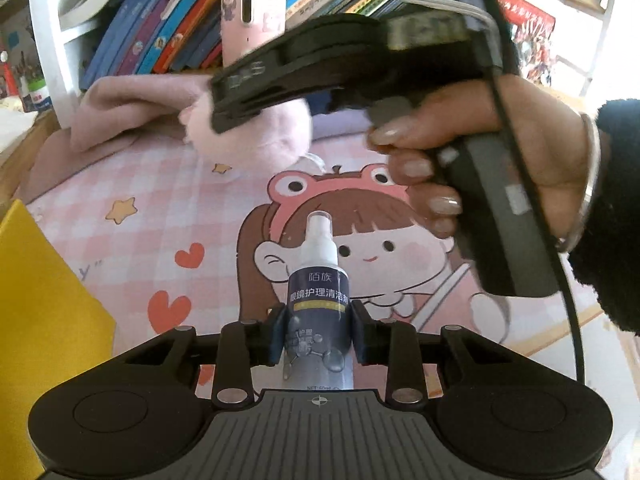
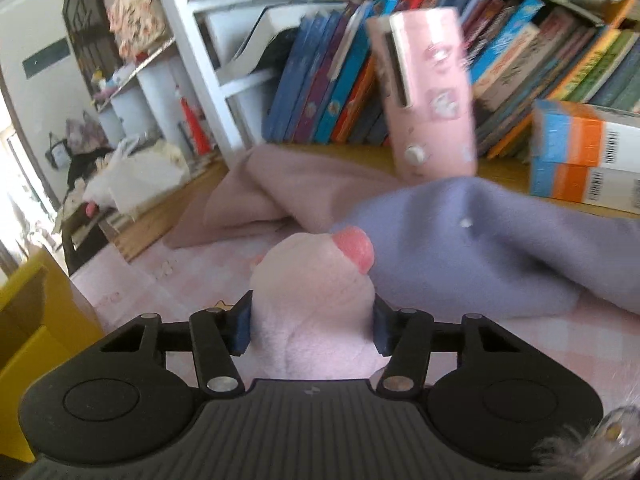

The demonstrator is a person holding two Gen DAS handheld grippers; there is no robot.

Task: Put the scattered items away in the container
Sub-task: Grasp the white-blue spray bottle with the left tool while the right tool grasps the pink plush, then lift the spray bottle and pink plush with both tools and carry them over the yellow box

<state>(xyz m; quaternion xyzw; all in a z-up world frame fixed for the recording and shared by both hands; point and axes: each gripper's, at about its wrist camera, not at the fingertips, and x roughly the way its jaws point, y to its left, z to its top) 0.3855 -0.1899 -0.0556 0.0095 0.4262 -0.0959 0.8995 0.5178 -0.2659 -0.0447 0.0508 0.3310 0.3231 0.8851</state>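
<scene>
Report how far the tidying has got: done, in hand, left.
Done: nothing that these views show; only a corner of the yellow container is visible, its inside hidden.
In hand: the left claw is shut on the spray bottle; the right claw has its pads against the pink plush toy.
Left: both go into the container; the pink cloth and purple cloth lie on the mat.

The spray bottle (image 1: 319, 304) carries white Chinese print on its dark blue label: "陌族" at the top, then in larger characters "眼镜护理清洁剂". Lower down, near its base, "NET: 60ml" can just be made out. On the pink mat (image 1: 168, 216) a single "y" followed by a closing quotation mark shows beside the yellow box (image 1: 44, 300). The book spines (image 1: 168, 28) are too blurred to read.
</scene>
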